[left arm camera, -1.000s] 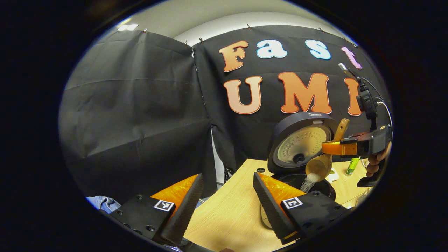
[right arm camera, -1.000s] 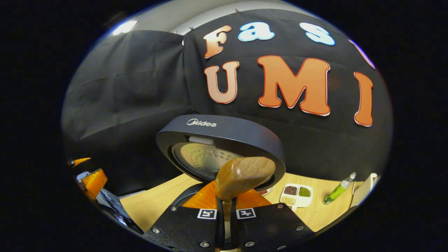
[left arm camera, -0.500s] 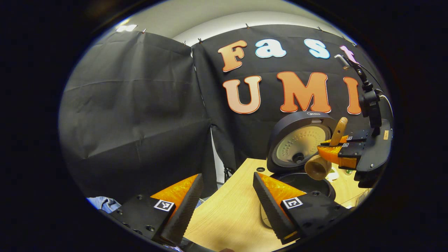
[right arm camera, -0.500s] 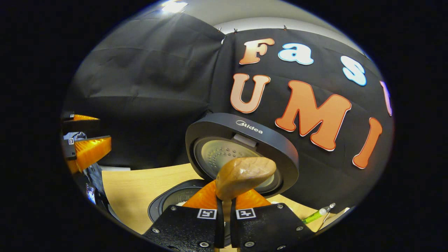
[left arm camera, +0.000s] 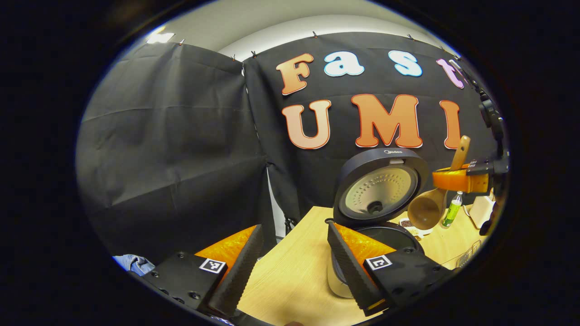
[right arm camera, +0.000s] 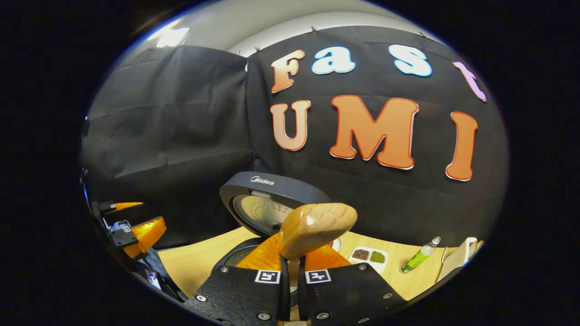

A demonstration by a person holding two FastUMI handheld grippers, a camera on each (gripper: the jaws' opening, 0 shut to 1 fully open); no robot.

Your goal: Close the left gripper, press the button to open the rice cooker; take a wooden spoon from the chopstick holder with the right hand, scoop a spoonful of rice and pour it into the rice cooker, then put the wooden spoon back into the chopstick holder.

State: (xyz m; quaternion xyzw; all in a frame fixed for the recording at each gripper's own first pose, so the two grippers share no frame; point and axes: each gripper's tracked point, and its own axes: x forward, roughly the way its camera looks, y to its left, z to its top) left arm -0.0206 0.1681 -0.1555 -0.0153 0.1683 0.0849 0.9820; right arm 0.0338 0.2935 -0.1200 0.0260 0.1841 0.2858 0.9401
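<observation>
Both views are evenly and fairly brightly lit from above, with a ceiling light (right arm camera: pixel 172 37) blown out to a white patch at the upper left and a small glare spot on the rounded wooden spoon (right arm camera: pixel 317 228) end close to the right gripper view's lens. The pale wooden surface (left arm camera: pixel 294 276) reads warm and clear with only soft shadows, while the black cloth swallows light and shows just faint creases. Fisheye bending curves straight lines strongly toward the rims, where detail smears and dims; the centres stay sharp.
</observation>
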